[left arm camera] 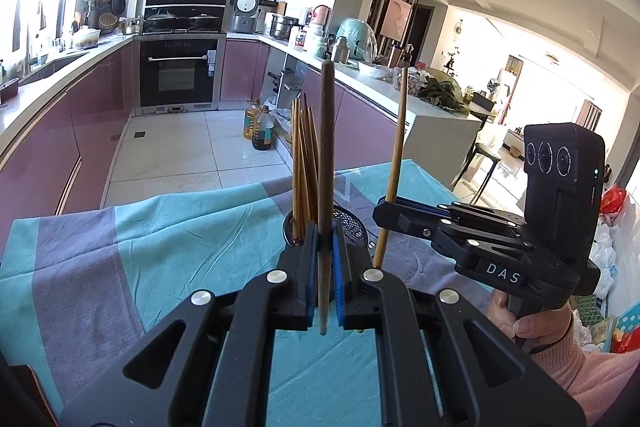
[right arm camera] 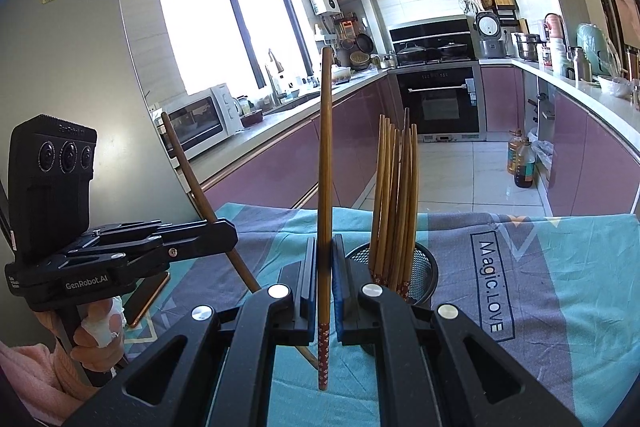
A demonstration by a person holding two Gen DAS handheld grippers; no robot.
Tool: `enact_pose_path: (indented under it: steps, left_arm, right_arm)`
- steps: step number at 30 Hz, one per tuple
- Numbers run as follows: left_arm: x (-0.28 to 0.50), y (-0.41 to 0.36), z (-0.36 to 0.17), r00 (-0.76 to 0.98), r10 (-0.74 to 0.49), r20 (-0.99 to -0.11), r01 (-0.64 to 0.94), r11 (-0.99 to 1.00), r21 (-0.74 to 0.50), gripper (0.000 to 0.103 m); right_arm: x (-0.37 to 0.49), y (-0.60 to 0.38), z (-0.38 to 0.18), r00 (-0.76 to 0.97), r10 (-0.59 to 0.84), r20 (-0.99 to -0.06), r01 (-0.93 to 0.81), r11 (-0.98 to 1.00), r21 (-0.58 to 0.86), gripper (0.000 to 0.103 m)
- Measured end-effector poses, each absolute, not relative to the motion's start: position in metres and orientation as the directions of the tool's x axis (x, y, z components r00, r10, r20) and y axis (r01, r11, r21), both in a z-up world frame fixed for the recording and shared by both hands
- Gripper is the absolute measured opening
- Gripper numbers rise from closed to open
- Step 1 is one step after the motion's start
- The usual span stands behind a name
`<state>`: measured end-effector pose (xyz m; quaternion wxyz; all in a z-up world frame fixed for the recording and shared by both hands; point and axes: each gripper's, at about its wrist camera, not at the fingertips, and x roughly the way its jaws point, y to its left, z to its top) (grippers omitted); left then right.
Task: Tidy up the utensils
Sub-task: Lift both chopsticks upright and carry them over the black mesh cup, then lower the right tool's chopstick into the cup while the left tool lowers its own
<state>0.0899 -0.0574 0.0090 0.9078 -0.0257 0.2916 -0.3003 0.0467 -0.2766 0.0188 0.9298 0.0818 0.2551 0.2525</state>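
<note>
A black mesh holder stands on the teal and grey cloth with several bamboo chopsticks upright in it. My left gripper is shut on a dark brown chopstick, held upright just in front of the holder. From the right wrist view, that left gripper holds its chopstick slanted. My right gripper is shut on a lighter chopstick with a red patterned end, left of the holder. It shows at the right with that chopstick.
A flat phone-like object lies on the cloth under the left gripper. A hand in a pink sleeve holds each tool. Behind the table run kitchen counters, an oven, oil bottles on the floor and a grey fridge.
</note>
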Motion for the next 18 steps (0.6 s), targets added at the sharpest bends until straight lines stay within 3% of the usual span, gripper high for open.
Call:
enact_pose_path:
  steps: [18]
  left_arm:
    - [0.083, -0.056, 0.031, 0.667, -0.587, -0.459, 0.56, 0.801, -0.212, 0.008]
  right_arm:
    - [0.053, -0.281, 0.038, 0.767, 0.511, -0.388, -0.437, 0.859, 0.268, 0.006]
